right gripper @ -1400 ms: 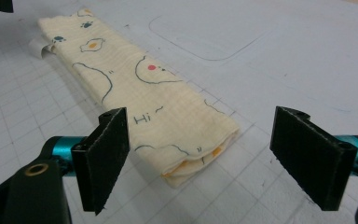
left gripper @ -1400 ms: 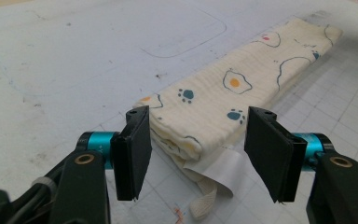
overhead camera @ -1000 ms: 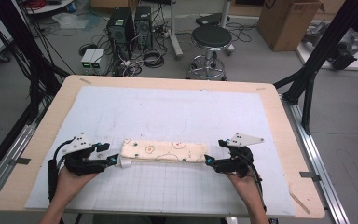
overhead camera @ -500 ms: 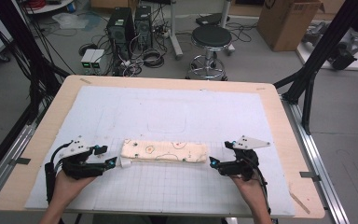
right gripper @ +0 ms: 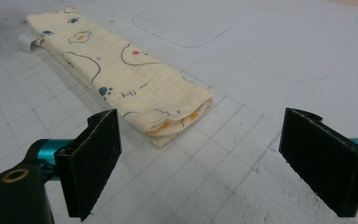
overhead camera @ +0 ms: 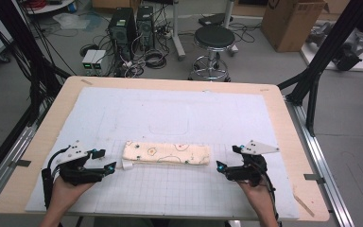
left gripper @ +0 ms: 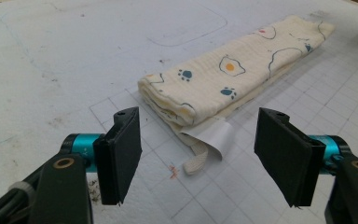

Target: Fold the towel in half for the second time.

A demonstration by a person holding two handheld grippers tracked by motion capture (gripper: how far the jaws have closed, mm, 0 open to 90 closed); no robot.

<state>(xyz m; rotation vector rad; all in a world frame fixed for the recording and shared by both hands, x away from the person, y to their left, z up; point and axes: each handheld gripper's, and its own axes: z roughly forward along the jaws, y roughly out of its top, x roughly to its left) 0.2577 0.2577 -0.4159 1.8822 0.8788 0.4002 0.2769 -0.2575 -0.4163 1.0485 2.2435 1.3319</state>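
A cream cloth (overhead camera: 167, 153) printed with eggs and paw prints lies folded into a long strip on the white mat, with a white label (left gripper: 212, 135) sticking out of its left end. My left gripper (overhead camera: 105, 159) rests just left of that end. It is open, its jaws have just been opening wider, and nothing is between them. In the left gripper view the cloth (left gripper: 233, 74) lies a little beyond the pads (left gripper: 121, 154). My right gripper (overhead camera: 227, 157) stands open just right of the other end, apart from the cloth (right gripper: 121, 70).
The white mat (overhead camera: 179, 113) has a printed grid on its near half and a faint drawn rounded rectangle (overhead camera: 169, 126) behind the cloth. It lies on a wooden table (overhead camera: 283, 123). Black frame posts (overhead camera: 312, 80) stand at the sides, and a stool (overhead camera: 212, 42) and computers stand on the floor beyond.
Both grippers have drawn back outward from the cloth's ends, the left one to the left and the right one to the right. The cloth has stayed where it lay.
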